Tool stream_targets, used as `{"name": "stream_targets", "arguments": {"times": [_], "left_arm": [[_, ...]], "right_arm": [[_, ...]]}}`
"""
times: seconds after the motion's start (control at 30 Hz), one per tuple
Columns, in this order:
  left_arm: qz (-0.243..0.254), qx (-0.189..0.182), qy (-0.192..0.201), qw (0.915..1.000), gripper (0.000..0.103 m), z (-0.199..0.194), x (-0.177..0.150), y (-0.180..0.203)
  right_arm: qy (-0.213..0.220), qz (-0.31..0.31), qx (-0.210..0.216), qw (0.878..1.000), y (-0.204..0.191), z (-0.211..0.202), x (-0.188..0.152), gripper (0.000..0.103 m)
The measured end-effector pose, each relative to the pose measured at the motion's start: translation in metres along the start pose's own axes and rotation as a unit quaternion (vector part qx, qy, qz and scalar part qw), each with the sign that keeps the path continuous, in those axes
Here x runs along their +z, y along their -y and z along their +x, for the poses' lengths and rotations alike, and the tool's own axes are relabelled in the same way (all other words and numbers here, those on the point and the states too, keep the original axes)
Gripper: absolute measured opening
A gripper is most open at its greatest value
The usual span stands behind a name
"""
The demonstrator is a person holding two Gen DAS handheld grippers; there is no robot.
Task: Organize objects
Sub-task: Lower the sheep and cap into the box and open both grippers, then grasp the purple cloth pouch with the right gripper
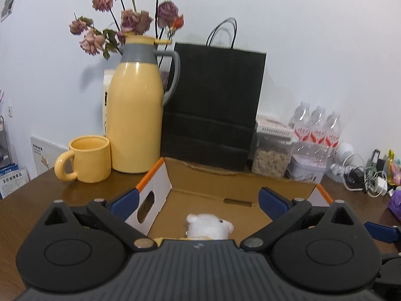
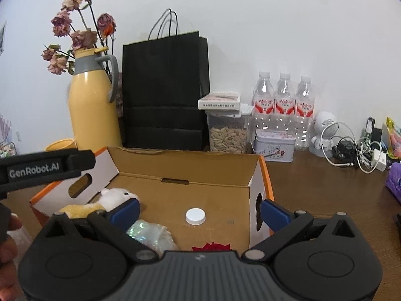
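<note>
Brown table (image 2: 325, 195) bears a box (image 2: 185, 165); both grippers (image 1: 198, 200) (image 2: 199, 210) gape empty. Only the right view shows its cap (image 2: 195, 216) beside the plush (image 2: 117, 197).

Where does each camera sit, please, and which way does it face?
Left wrist: on the left hand-held gripper, looking over open jaws into the open cardboard box at the white plush toy.
Right wrist: on the right hand-held gripper, above the box's right half and a white round cap; the left unit shows.
Shared: box, yellow thermos jug, black paper bag.
</note>
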State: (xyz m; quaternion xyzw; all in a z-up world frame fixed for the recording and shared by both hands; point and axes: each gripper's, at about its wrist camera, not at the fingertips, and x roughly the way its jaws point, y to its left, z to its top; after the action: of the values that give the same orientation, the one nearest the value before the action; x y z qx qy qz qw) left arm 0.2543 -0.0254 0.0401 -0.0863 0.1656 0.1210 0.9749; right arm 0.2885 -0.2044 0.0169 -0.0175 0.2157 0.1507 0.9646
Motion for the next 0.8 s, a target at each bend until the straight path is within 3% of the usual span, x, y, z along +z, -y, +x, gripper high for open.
{"name": "stream_targets", "arguments": {"times": [0.37,0.8], "left_arm": [[0.020,-0.022,0.016,0.9994,0.103,-0.041,0.000,-0.006],[0.046,-0.018,0.014,0.9987,0.103,-0.100,-0.012,-0.044]], "right_arm": [[0.015,-0.015,0.000,1.000,-0.007,-0.039,-0.011,0.103],[0.000,-0.011,-0.005,1.000,-0.010,-0.099,-0.046,0.103]]}}
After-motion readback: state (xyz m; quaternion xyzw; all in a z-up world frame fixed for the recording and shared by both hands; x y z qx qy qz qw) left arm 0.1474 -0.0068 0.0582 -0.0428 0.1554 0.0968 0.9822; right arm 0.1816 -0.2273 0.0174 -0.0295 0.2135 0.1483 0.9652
